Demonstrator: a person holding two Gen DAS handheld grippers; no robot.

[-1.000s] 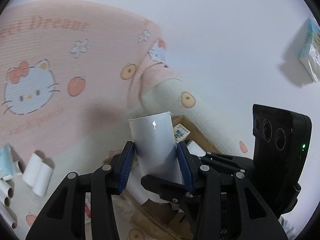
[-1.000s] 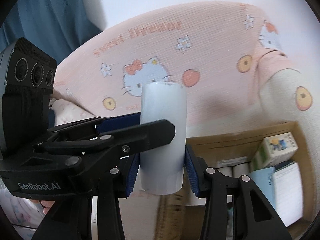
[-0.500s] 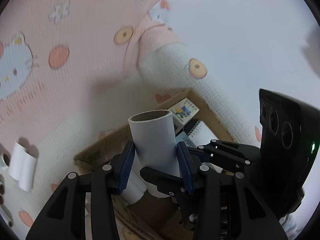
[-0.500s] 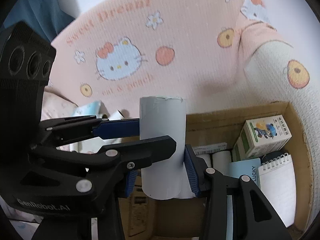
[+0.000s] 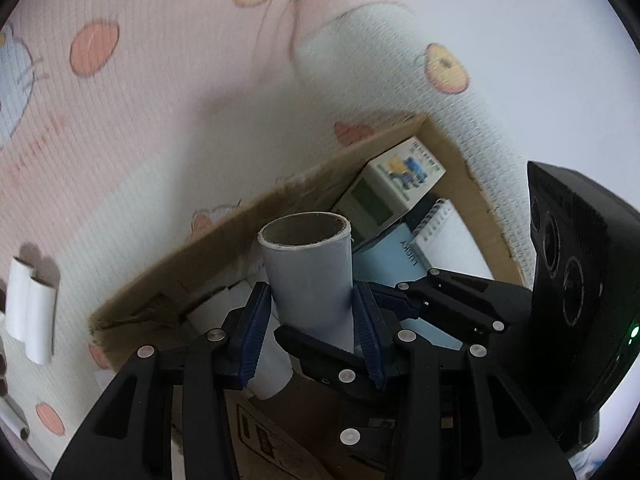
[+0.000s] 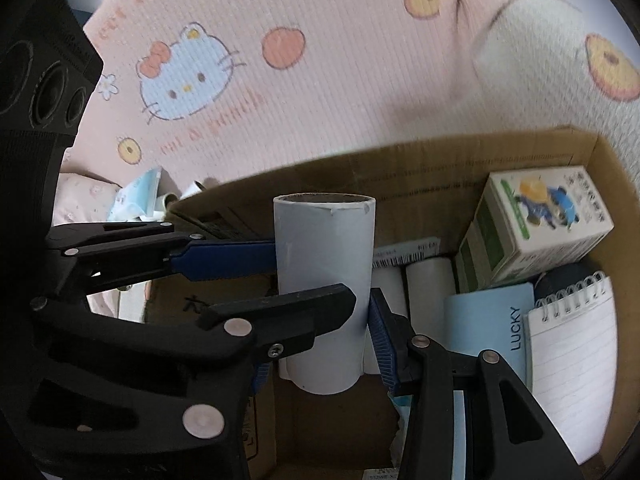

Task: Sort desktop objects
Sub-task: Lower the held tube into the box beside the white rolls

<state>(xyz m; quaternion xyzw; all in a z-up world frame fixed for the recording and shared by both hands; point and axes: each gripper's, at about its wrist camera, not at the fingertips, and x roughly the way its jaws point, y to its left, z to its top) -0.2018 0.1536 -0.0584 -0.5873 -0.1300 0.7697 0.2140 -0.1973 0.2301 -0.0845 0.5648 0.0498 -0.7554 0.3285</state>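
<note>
Both grippers hold one white paper roll with a brown cardboard core [image 5: 308,268], which also shows in the right wrist view [image 6: 326,280]. My left gripper [image 5: 310,328] is shut on it from one side. My right gripper [image 6: 320,324] is shut on it from the other. The roll stands upright above an open cardboard box [image 6: 400,168], over its left half. The box rim also shows in the left wrist view [image 5: 224,248].
In the box lie white rolls [image 6: 428,280], a green-and-white carton [image 6: 532,224], a blue "LUCKY" notebook [image 6: 492,328] and a spiral notepad [image 6: 572,364]. Two white rolls [image 5: 30,312] lie on the pink Hello Kitty mat [image 6: 320,100]. Blue packets [image 6: 138,196] lie left of the box.
Both grippers have carried the roll forward and down, from above the mat to over the open box. The box contents now fill more of both views.
</note>
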